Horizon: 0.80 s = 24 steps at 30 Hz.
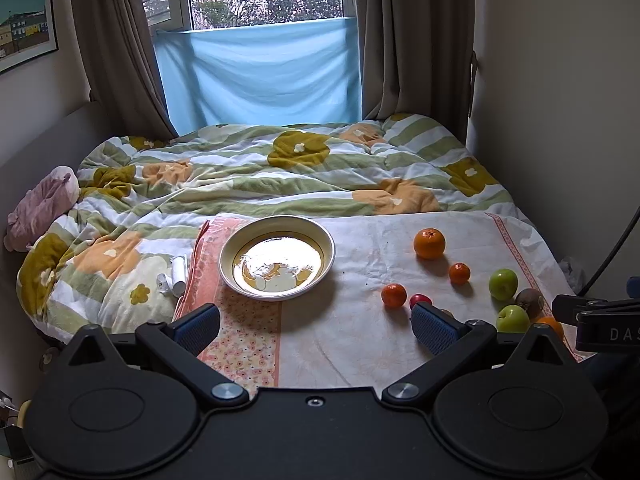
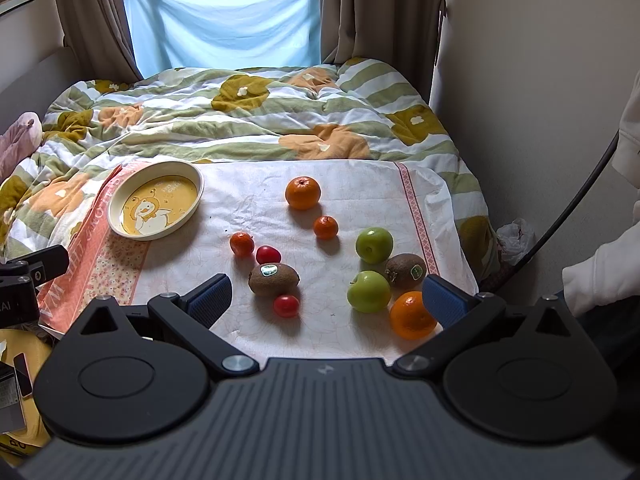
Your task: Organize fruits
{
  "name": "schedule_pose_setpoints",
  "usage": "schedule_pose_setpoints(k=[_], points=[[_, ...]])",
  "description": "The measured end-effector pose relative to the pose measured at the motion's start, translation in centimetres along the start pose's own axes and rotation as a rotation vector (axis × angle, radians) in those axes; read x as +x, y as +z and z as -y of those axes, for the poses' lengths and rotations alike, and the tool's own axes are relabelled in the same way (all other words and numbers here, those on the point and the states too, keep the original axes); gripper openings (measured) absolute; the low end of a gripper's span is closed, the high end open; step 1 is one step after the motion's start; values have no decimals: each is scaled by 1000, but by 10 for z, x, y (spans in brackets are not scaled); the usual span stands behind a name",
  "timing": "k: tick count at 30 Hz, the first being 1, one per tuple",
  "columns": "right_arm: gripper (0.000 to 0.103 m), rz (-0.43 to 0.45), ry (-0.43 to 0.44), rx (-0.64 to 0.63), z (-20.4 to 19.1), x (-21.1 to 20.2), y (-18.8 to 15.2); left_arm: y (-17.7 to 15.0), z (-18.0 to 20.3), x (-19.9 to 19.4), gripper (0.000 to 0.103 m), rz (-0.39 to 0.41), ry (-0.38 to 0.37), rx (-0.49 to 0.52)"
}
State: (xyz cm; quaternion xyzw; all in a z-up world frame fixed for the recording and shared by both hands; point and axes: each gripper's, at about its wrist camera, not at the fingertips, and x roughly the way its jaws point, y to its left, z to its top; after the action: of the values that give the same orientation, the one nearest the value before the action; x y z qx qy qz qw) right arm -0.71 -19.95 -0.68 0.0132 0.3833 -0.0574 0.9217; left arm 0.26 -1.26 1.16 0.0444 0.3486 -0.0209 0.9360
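A cream bowl [image 1: 276,258] with a yellow duck picture sits empty on the left of a white cloth [image 1: 360,332]; it also shows in the right wrist view [image 2: 156,200]. Fruit lies scattered on the cloth to its right: a big orange [image 2: 303,193], two small tangerines [image 2: 325,227] [image 2: 241,243], two red tomatoes [image 2: 268,255] [image 2: 286,305], two kiwis [image 2: 273,279] [image 2: 405,271], two green apples [image 2: 374,245] [image 2: 368,291] and another orange [image 2: 412,315]. My left gripper [image 1: 316,326] is open and empty, in front of the bowl. My right gripper [image 2: 326,300] is open and empty, hovering over the near fruit.
The cloth lies on a bed with a flowered green and orange duvet [image 1: 280,168]. A pink plush toy [image 1: 40,208] lies at the left edge. A wall stands close on the right [image 2: 540,80]. Curtains and a blue sheet [image 1: 260,76] hang at the window behind.
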Motion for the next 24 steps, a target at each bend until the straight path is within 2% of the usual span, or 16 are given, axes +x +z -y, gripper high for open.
schedule_pose_setpoints(k=[10, 18, 24], points=[[103, 3, -2, 2, 1, 0, 1, 0, 3, 0, 103, 4, -8, 11], [103, 13, -23, 62, 23, -3, 2, 6, 14, 10, 103, -1, -135, 45], [103, 4, -84, 107, 41, 11, -12, 1, 32, 34, 103, -16, -254, 102]])
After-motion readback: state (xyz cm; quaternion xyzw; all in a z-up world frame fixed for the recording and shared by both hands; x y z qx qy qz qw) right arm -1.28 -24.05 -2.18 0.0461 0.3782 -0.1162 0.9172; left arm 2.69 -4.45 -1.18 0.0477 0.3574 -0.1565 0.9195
